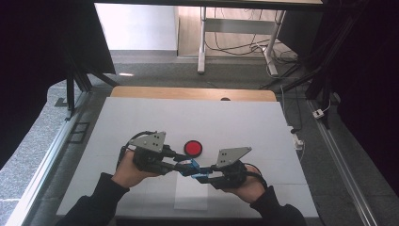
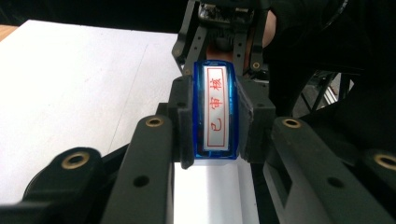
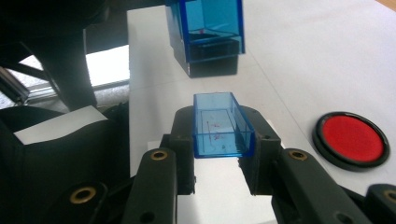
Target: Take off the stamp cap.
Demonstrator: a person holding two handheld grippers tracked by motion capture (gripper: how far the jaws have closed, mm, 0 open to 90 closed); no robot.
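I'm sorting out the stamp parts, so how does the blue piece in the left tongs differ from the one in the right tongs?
The stamp body in the left tongs carries a white face with red characters; the cap in the right tongs is a hollow, open-ended shell. The stamp body has a dark base; the cap is see-through all over. Both are clear blue plastic, clamped between jaws.

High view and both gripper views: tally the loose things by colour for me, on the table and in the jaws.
Blue: 2, the blue clear plastic stamp body with a red-lettered face in the left gripper, and the blue clear plastic cap in the right gripper.
Red: 1, the round red ink pad in a black rim.
Total: 3.
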